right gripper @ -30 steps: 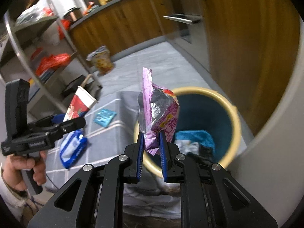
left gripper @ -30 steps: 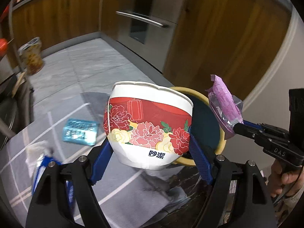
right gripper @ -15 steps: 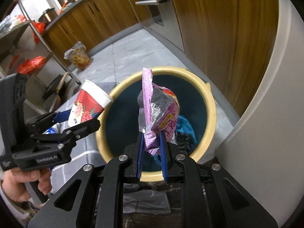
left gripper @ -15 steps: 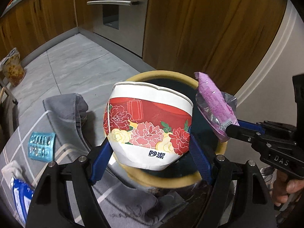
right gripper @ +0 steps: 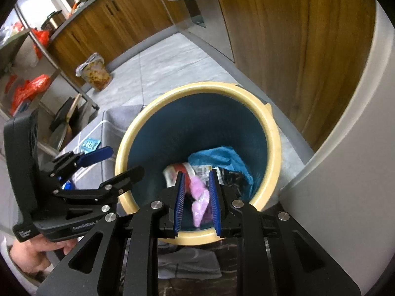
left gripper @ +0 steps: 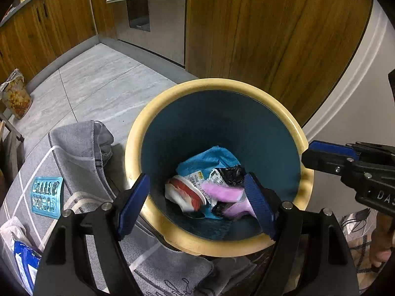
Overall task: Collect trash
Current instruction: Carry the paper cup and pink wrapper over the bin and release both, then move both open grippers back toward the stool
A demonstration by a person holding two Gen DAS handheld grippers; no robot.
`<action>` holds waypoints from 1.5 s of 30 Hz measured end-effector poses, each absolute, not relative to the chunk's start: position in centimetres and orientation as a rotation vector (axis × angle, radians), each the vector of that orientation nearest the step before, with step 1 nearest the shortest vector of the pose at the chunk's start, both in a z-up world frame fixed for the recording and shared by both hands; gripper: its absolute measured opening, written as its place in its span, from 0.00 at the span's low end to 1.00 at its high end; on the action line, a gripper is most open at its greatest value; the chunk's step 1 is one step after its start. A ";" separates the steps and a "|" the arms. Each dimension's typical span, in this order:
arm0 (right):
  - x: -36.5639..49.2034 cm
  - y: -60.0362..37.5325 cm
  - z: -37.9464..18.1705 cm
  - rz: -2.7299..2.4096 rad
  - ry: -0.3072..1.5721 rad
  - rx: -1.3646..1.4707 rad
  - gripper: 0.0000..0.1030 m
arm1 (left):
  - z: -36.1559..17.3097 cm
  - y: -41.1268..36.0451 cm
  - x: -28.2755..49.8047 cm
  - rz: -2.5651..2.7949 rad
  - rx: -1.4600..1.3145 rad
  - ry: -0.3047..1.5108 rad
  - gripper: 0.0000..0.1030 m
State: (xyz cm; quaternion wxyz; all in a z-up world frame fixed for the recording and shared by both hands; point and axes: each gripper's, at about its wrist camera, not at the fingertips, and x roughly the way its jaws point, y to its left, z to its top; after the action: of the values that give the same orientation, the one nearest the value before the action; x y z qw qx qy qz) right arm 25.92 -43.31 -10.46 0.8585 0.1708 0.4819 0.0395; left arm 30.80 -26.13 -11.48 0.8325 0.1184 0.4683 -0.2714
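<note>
The yellow-rimmed blue bin [left gripper: 212, 83] [right gripper: 197, 86] stands right below both grippers. Inside it lie the red floral paper cup [left gripper: 185, 192] [right gripper: 172, 171] on its side, the pink snack wrapper [left gripper: 224, 193] [right gripper: 200, 197], a blue bag [left gripper: 209, 157] and black scraps. My left gripper [left gripper: 197, 180] [right gripper: 124, 161] hangs open over the bin's near-left rim with nothing between its pads. My right gripper [right gripper: 196, 174] [left gripper: 308, 153] is over the near rim; its jaws are opening, a narrow gap apart and holding nothing, with the wrapper loose beneath them.
A grey cloth [left gripper: 81, 148] left of the bin bears a teal blister pack [left gripper: 47, 196] and a blue-white packet [left gripper: 24, 264]. A snack bag [right gripper: 95, 71] stands on the tiled floor. Wooden cabinets and an oven lie behind, a white wall [right gripper: 345, 148] at right, and a metal rack [right gripper: 49, 61] at left.
The cup has left my left gripper and the pink wrapper has left my right gripper; both now lie in the bin. Both grippers came down over the bin's mouth.
</note>
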 end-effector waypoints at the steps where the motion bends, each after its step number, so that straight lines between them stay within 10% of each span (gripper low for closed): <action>1: 25.8 -43.4 -10.4 0.082 1.010 0.364 0.22 | -11.3 -26.1 30.7 -0.576 0.246 0.990 0.78; 15: 25.7 -43.1 -9.5 0.099 0.980 0.364 0.35 | -9.0 -23.8 30.4 -0.537 0.230 0.953 0.93; 45: 27.5 -34.4 -7.9 0.254 0.972 0.275 0.60 | -3.8 -9.1 26.6 -0.371 0.168 0.876 0.94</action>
State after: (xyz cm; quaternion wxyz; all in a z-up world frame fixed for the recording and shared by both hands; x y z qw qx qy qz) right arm 27.55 -34.42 -7.88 0.8674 0.1315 0.4643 0.1213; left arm 26.56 -9.14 -3.80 0.8855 0.0808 0.4212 -0.1785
